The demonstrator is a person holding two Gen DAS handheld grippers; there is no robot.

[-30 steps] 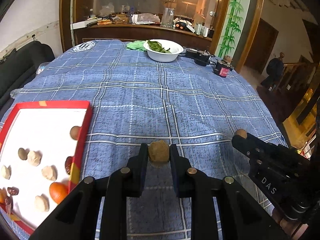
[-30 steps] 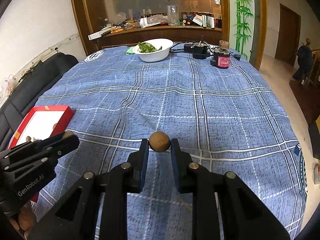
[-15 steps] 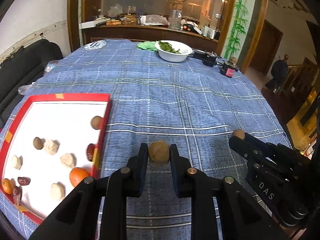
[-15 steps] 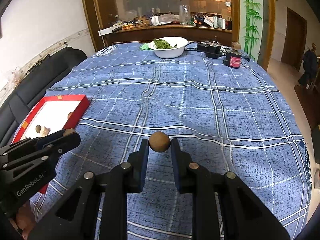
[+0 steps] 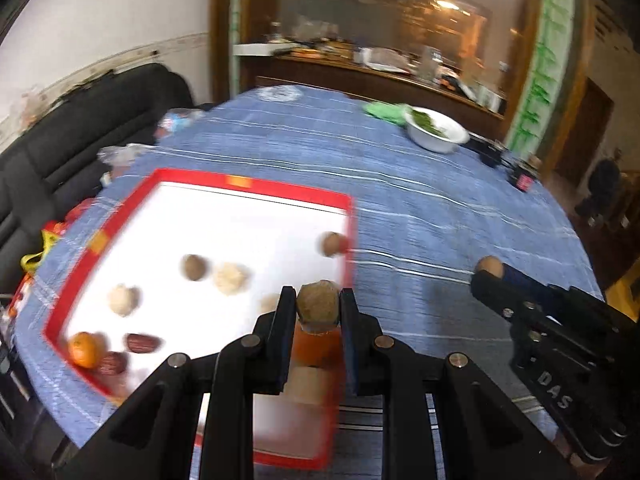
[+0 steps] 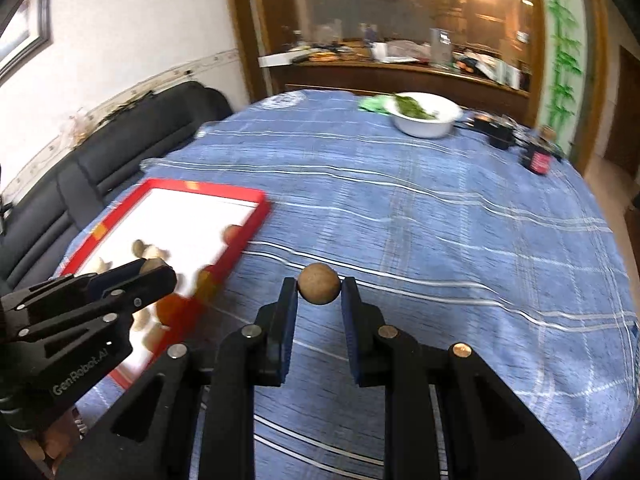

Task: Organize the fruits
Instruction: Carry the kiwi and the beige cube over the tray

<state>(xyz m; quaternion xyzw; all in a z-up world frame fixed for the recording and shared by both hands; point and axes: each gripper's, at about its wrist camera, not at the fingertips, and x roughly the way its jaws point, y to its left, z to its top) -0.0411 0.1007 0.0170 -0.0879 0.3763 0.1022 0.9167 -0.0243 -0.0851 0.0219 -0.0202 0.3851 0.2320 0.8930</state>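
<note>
We hold the left claw (image 5: 319, 307) clamped on a rough, pale brown fruit (image 5: 319, 307); it hangs above the right-hand rim of the red tray (image 5: 256, 189). We hold the right claw (image 6: 319, 289) clamped on a smooth round brown fruit (image 6: 319, 283) above the blue checked cloth of the bench (image 6: 440, 220), just beside the tray's right rim and apart from it. The tray lies near the left edge of the bench. Its white floor carries loose fruits: an orange one (image 5: 83, 349) and dark red ones (image 5: 141, 343) at the near left corner, pale and brown ones toward the middle. A white bowl (image 6: 425, 119) of greens stands near the far edge. Both views are motion-blurred.
</note>
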